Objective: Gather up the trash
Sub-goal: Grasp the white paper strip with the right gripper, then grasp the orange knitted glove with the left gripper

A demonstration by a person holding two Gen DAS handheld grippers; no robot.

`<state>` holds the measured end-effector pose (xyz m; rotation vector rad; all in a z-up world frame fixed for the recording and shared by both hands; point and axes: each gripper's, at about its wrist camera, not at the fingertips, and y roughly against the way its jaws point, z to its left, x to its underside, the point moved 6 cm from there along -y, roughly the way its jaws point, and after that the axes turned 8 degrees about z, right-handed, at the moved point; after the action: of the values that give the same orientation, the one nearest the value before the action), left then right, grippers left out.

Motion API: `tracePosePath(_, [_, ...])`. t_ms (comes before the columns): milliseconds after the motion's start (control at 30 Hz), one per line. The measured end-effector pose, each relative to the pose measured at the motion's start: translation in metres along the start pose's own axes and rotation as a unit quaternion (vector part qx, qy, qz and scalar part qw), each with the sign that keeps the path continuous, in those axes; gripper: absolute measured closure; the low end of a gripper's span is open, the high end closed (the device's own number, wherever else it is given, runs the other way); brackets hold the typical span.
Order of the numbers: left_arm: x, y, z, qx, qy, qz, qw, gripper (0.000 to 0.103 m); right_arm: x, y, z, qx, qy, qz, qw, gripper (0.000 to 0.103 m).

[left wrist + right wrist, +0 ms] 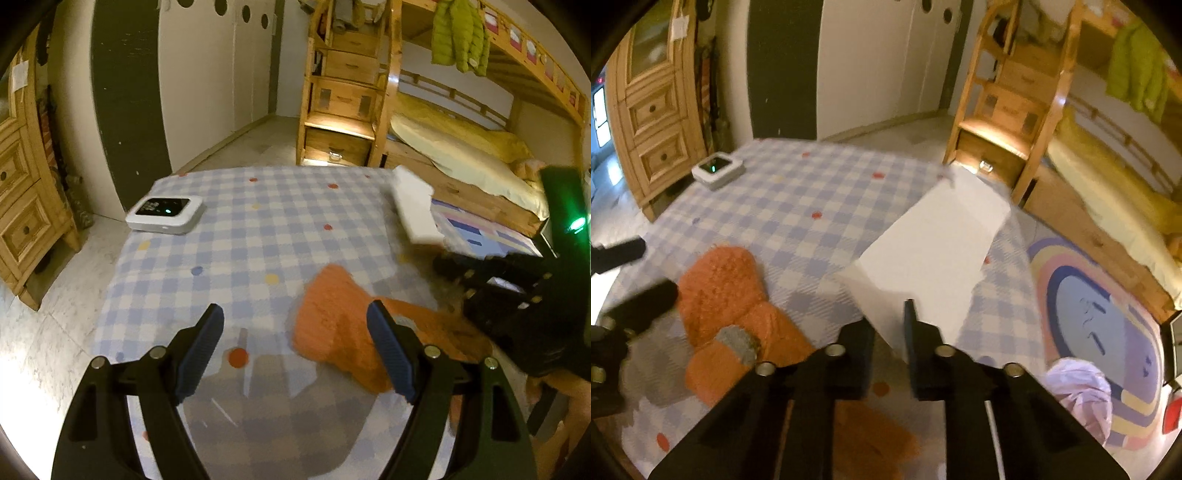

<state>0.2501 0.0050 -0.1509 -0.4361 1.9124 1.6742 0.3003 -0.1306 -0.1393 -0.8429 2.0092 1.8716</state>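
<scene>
While the right gripper (890, 325) is pinching the white paper (934, 251) above the table (812, 192), its length running forward-right, the left gripper (295, 347) is hanging spread, empty, beside it.

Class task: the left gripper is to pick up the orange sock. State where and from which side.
Grip the orange sock at its raised near edge, from above. It lies flat and limp on the checked cloth; the open left gripper already straddles that edge.

White paper sheet (934, 258) pinched, raised over table.
</scene>
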Motion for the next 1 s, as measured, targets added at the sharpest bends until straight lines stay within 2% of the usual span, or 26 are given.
tracePosePath(100, [0.004,-0.003,-0.008,0.004,-0.008,0.006,0.9999,0.026,0.003,0.02,-0.013,0.009,-0.017,-0.03,0.999,0.103])
tracePosePath(267, [0.006,0.0,-0.022,0.015,-0.021,0.005,0.9997,0.026,0.015,0.04,-0.033,-0.008,-0.051,-0.048,0.997,0.103])
tracePosePath(367, [0.006,-0.007,-0.026,-0.007,-0.026,0.014,0.9995,0.026,0.017,0.04,-0.035,-0.007,-0.053,-0.046,0.998,0.103])
tracePosePath(500, [-0.002,-0.016,-0.02,-0.017,-0.003,0.025,0.9995,0.031,0.019,0.043,-0.038,-0.008,-0.052,-0.045,0.998,0.103])
tracePosePath(633, [-0.006,-0.032,-0.016,-0.009,0.009,0.047,0.9988,0.044,0.02,0.042,-0.037,-0.009,-0.052,-0.045,0.998,0.103])
tracePosePath(800, [-0.003,-0.039,-0.028,0.0,-0.019,0.057,0.9982,0.06,0.021,0.043,-0.037,-0.008,-0.052,-0.045,0.998,0.103])
tracePosePath(867, [-0.002,-0.036,-0.032,0.007,-0.032,0.056,0.9979,0.076,0.02,0.044,-0.037,-0.007,-0.051,-0.045,0.998,0.103])
tracePosePath(933, [-0.001,-0.026,-0.036,0.022,-0.031,0.044,0.9983,0.081,0.02,0.044,-0.038,-0.006,-0.052,-0.047,0.998,0.103])
tracePosePath(1000, [-0.007,-0.003,-0.042,0.038,-0.029,0.001,0.9988,0.082,0.02,0.051,-0.042,0.002,-0.056,-0.056,0.997,0.103])
